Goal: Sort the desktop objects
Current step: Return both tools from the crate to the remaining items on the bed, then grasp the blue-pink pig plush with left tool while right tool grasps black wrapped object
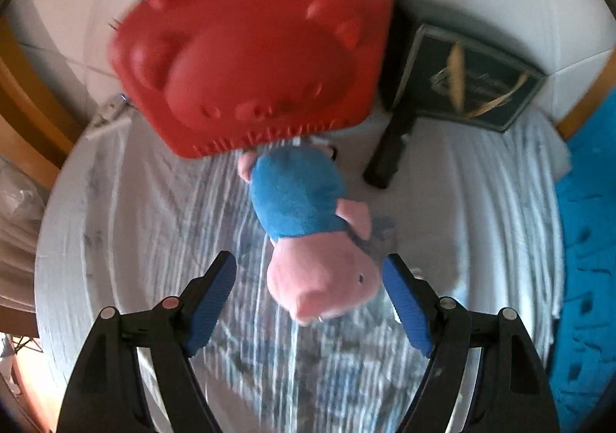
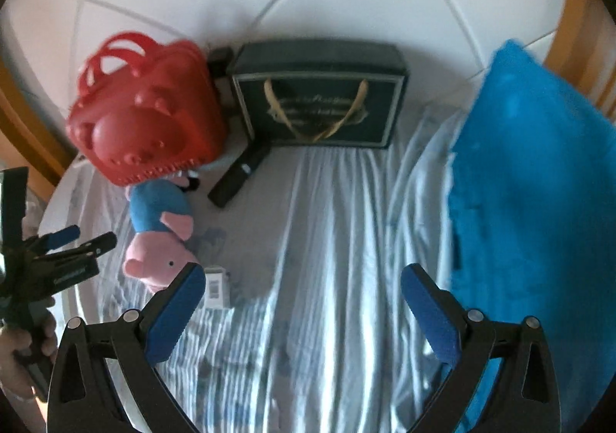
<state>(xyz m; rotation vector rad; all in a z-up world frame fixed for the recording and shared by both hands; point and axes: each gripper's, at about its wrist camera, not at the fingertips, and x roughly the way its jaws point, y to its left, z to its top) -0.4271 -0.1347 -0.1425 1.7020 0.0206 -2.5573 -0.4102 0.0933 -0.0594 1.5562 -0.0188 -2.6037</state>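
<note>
Open tongs lined up on a plush pig

From the left, the red basket (image 1: 246,63) is seen tipped on its side on the cloth-covered bench (image 1: 462,209), its rim lying over the feet of the plush pig (image 1: 308,225); the left tongs (image 1: 308,302) are held wide open around the pig's head (probably so it can be gripped), nothing being clasped. Further right, the right tongs (image 2: 304,310) are kept open and empty beside the blue basket (image 2: 539,179).

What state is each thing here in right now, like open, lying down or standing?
Left gripper: open, around the pig's head.
Right gripper: open, holding nothing.
Plush pig: lying down.
Red basket: tipped, resting over the pig's feet.
Dark bag: standing against the wall.
</note>
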